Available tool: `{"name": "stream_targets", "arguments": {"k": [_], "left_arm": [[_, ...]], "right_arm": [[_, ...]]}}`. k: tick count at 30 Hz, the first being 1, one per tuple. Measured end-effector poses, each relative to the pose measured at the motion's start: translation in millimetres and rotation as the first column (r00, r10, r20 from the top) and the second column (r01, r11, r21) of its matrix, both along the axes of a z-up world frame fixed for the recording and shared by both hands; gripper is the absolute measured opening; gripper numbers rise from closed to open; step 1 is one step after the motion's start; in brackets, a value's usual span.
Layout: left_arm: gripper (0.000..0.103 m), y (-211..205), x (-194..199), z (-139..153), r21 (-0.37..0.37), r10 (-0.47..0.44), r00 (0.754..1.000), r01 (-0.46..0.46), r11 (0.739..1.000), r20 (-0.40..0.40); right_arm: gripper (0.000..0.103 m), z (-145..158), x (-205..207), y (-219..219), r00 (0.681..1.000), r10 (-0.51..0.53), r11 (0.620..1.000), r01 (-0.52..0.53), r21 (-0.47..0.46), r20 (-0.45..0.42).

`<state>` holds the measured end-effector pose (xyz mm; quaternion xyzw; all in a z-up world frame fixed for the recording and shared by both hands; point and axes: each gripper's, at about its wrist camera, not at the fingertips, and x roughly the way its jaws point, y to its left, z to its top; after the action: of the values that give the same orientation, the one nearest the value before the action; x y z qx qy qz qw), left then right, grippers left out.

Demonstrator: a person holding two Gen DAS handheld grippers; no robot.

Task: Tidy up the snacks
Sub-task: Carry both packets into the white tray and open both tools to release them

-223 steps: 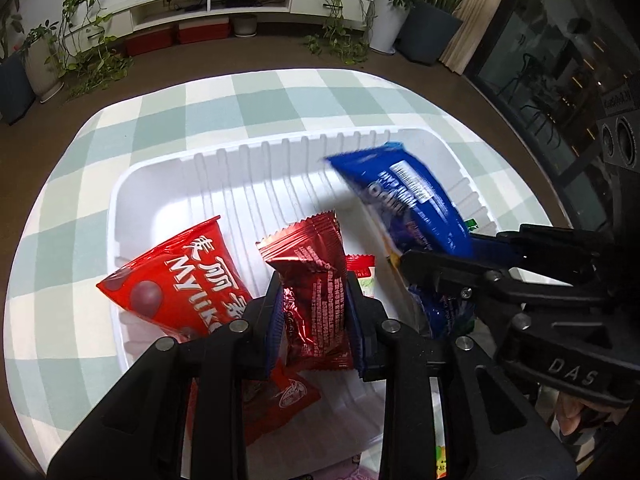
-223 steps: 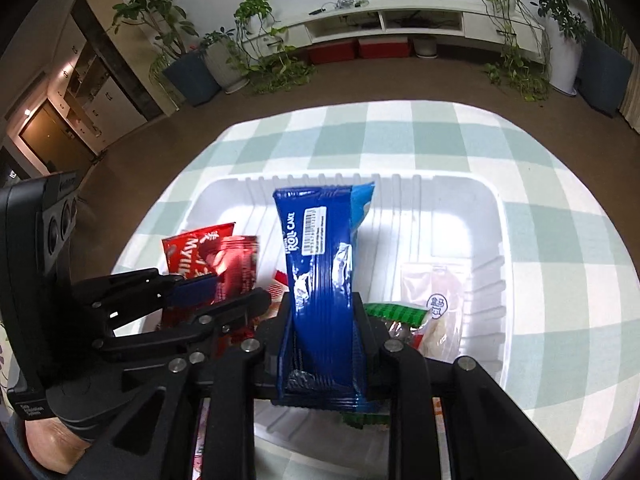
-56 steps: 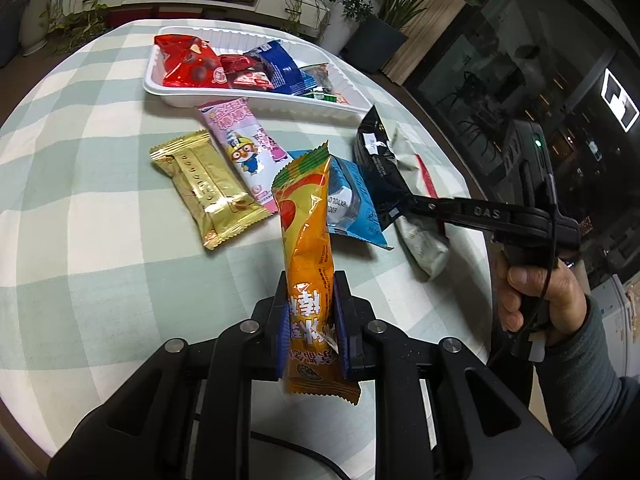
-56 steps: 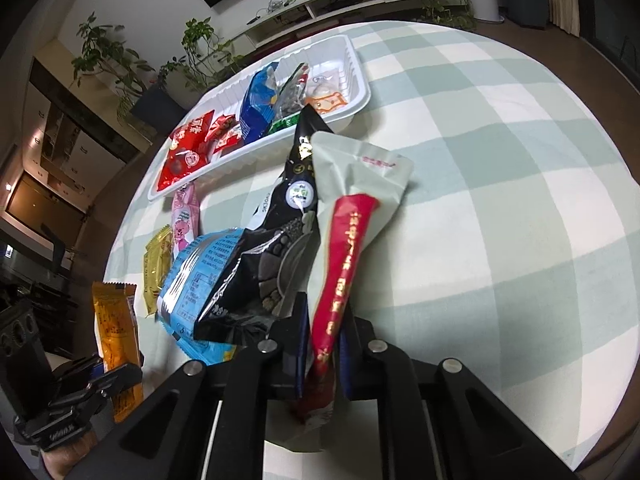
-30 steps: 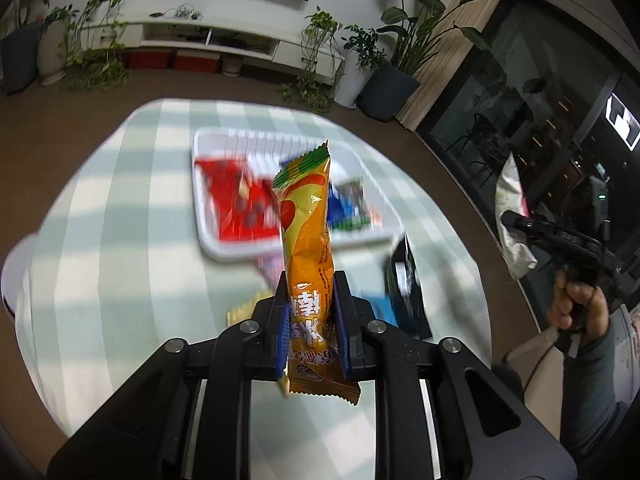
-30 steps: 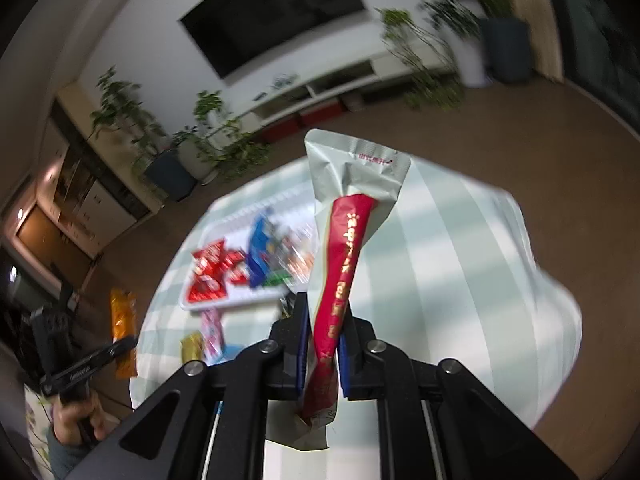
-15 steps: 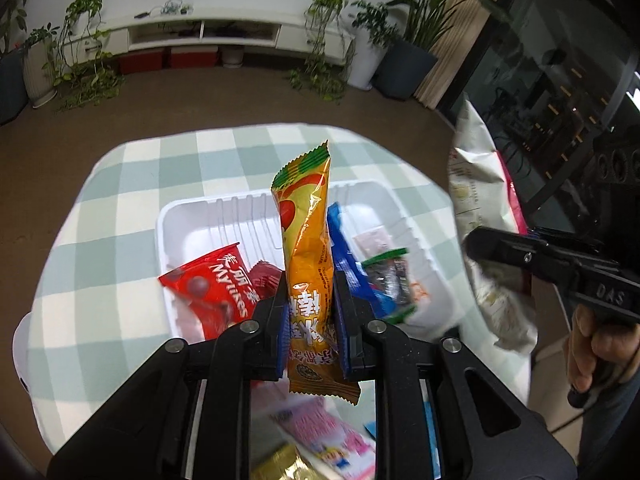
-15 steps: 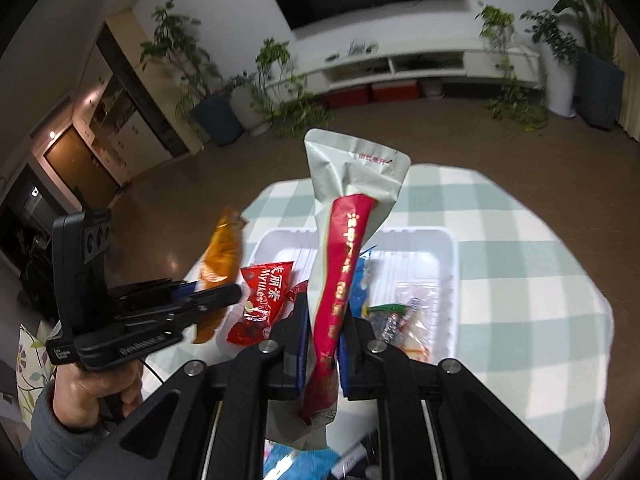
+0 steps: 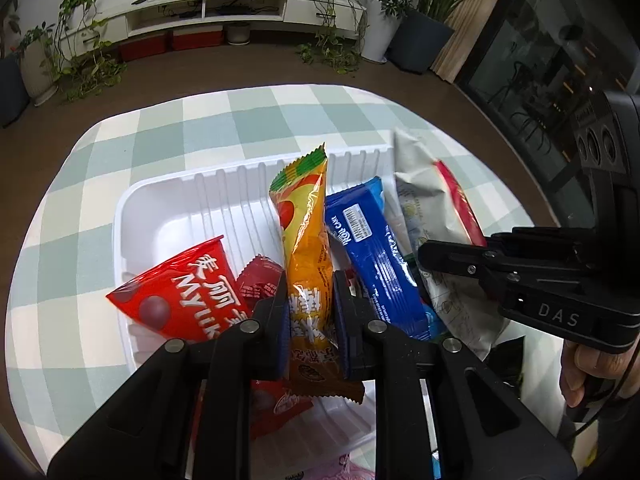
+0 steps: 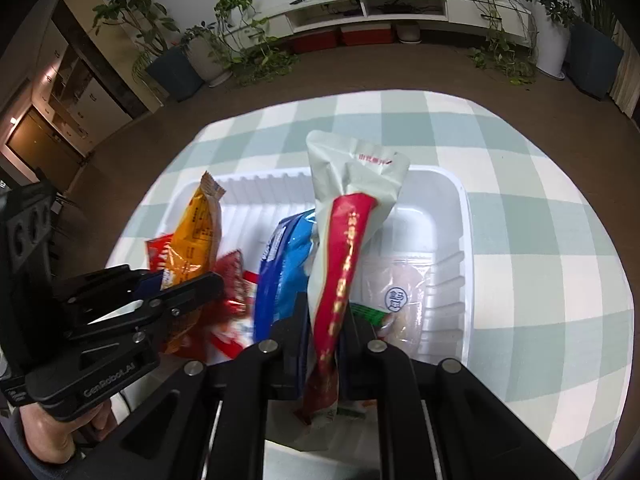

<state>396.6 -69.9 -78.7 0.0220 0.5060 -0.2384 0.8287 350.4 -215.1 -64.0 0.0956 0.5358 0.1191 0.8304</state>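
Note:
My left gripper (image 9: 310,304) is shut on an orange snack packet (image 9: 306,236) and holds it over the white tray (image 9: 160,200). My right gripper (image 10: 326,332) is shut on a pale grey-green packet with a red stripe (image 10: 348,216), also over the tray (image 10: 452,232). In the tray lie a red packet (image 9: 180,300), a small dark red packet (image 9: 258,280), a blue packet (image 9: 372,256) and a clear wrapped snack (image 10: 400,292). The right gripper shows at the right of the left wrist view (image 9: 448,256); the left gripper shows at the left of the right wrist view (image 10: 188,280).
The tray sits on a round table with a green and white checked cloth (image 9: 240,120). A pink packet (image 9: 344,468) peeks out at the near tray edge. Potted plants and a low white TV shelf (image 10: 380,8) stand beyond the table.
Both grippers have come down closer to the tray with their packets. The tray now fills more of both views.

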Motion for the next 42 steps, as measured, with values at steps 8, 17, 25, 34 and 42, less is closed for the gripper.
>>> {"name": "stream_targets", "arguments": {"k": [8,17,25,34,42], "left_arm": [[0.019,-4,5,-6,0.017,0.009,1.0,-0.009,1.0,0.003],[0.044,-2,1,-4,0.023,0.023,1.0,-0.023,0.999,0.012],[0.051,-2,-10,3,0.028,0.011,1.0,-0.012,1.0,0.029],[0.07,9,-28,29,-0.002,0.037,0.997,-0.037,0.999,0.071],[0.103,35,-82,69,-0.06,0.065,0.985,-0.056,0.997,0.161]], "right_arm": [[0.013,-11,5,2,1.0,0.001,1.0,-0.001,-0.017,0.015],[0.021,-11,-1,0,1.0,-0.011,1.0,0.012,-0.02,0.021],[0.025,2,-10,-1,0.998,-0.01,1.0,0.012,-0.029,0.065],[0.059,30,-28,-4,0.992,-0.02,0.999,0.023,-0.029,0.126],[0.097,63,-80,-35,0.972,-0.101,0.98,0.06,0.191,0.21]]}}
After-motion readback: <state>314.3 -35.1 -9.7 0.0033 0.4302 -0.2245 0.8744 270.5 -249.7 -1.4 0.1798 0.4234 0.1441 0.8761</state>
